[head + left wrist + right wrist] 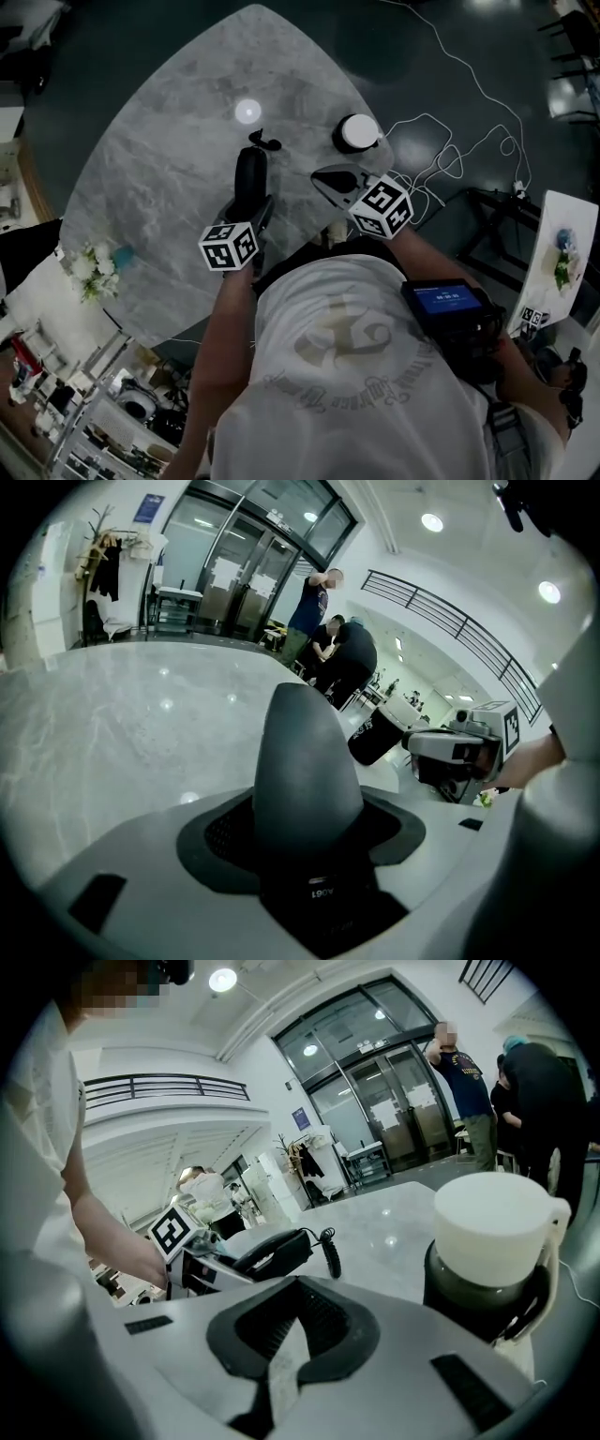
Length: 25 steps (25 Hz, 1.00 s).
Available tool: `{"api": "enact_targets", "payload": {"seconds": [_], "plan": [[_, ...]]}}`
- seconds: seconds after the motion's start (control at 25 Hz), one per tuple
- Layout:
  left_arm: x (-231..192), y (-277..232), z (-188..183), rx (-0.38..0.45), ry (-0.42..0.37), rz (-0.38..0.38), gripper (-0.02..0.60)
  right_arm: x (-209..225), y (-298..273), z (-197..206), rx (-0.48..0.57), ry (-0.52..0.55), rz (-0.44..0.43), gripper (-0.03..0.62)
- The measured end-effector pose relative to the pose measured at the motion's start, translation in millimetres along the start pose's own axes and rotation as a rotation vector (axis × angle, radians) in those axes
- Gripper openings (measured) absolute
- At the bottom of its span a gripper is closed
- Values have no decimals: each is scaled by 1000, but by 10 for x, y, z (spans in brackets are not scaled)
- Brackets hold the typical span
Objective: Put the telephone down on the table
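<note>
The black telephone (250, 180) lies lengthwise over the grey marble table (159, 169), its coiled cord (265, 142) at the far end. My left gripper (254, 210) is shut on its near end. In the left gripper view the telephone (305, 761) rises as a dark cone from between the jaws. The right gripper view shows the telephone (272, 1252) low over the table; whether it touches I cannot tell. My right gripper (324, 178) is just right of it, shut with nothing in it, its pads (323, 1321) meeting.
A dark jar with a white lid (358, 132) stands just beyond the right gripper, near the table's right edge. White cables (441, 159) trail over the floor at the right. White flowers (92, 267) sit at the table's left edge. People stand far behind.
</note>
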<state>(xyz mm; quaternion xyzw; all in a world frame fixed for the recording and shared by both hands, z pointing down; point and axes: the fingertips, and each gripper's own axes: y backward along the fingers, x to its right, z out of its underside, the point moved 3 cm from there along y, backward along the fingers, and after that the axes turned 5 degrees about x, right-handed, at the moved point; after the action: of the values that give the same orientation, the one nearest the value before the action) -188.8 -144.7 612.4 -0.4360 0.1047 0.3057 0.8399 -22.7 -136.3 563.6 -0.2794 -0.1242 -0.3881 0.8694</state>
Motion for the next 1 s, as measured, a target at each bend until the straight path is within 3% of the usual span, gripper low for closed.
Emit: {"api": "enact_targets", "payload": {"seconds": [0.32, 1.0], "plan": [[-78, -198, -177, 7, -31, -25, 282, 28, 27, 33, 3, -27, 18, 15], [48, -659, -719, 62, -195, -13, 282, 181, 165, 121, 13, -74, 82, 15]]}}
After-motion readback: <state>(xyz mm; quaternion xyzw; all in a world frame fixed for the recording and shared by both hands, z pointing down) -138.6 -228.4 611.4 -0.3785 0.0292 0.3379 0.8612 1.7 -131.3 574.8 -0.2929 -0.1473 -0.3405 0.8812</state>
